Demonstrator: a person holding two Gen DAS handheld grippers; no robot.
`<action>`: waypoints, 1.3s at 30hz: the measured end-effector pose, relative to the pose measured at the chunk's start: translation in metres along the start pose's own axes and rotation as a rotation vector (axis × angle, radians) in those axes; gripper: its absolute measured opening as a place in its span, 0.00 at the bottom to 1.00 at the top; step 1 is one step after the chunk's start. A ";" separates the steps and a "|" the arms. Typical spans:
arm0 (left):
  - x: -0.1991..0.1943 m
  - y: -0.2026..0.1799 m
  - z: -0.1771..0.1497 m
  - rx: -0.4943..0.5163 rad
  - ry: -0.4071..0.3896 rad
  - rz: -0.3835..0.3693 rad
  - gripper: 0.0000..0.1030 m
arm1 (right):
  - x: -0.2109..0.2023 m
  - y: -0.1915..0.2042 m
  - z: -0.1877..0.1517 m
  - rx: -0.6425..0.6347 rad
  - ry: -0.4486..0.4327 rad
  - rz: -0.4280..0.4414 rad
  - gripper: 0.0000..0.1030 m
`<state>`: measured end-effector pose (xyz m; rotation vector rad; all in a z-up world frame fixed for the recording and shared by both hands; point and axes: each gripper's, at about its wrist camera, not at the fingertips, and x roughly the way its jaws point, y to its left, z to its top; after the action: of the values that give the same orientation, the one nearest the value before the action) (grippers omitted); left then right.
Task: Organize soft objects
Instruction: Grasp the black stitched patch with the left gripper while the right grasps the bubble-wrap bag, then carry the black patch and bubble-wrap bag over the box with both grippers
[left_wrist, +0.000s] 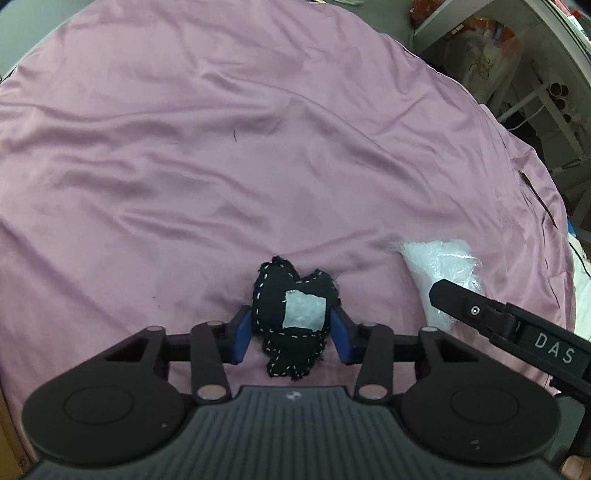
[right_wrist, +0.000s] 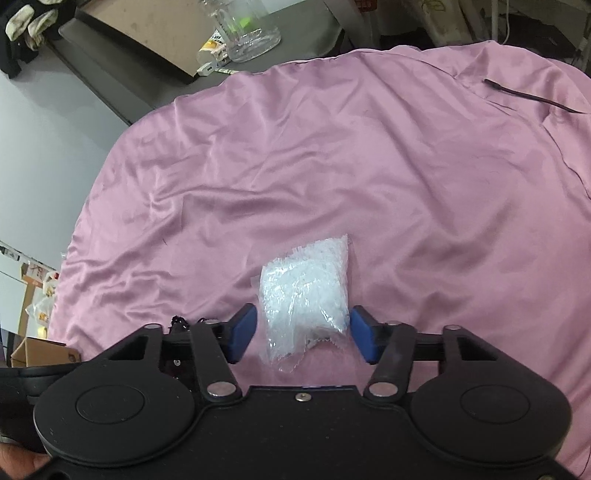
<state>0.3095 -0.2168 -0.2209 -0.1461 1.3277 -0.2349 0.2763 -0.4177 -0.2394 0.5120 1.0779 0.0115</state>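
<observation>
A black fabric pouch (left_wrist: 273, 295) with white stitching and a white patch lies on the pink sheet (left_wrist: 221, 147). My left gripper (left_wrist: 291, 314) straddles it, both blue pads touching its sides, shut on it. A clear plastic bag of white filling (right_wrist: 304, 291) lies on the sheet between the blue pads of my right gripper (right_wrist: 303, 310). The right pad meets the bag's edge and a thin gap shows at the left pad, so this gripper is open. In the left wrist view the bag (left_wrist: 436, 262) sits to the right under the right gripper's black finger (left_wrist: 461, 299).
The pink sheet (right_wrist: 369, 166) spreads wrinkled beyond both objects. A glass jar (right_wrist: 243, 26) and a grey board (right_wrist: 129, 44) stand past its far edge. White shelving (left_wrist: 517, 74) with bags stands off the right side. A cardboard box (right_wrist: 40, 350) sits low at the left.
</observation>
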 end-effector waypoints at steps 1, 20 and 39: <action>-0.001 0.000 0.001 0.003 -0.001 -0.001 0.33 | 0.000 0.002 0.000 -0.008 0.000 -0.005 0.47; -0.074 0.030 -0.025 -0.047 -0.107 -0.031 0.31 | -0.050 0.042 -0.019 -0.044 -0.052 0.003 0.30; -0.168 0.114 -0.069 -0.135 -0.263 -0.019 0.31 | -0.103 0.137 -0.068 -0.144 -0.136 0.070 0.30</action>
<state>0.2151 -0.0625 -0.1063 -0.2936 1.0805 -0.1369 0.2015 -0.2963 -0.1229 0.4145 0.9183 0.1139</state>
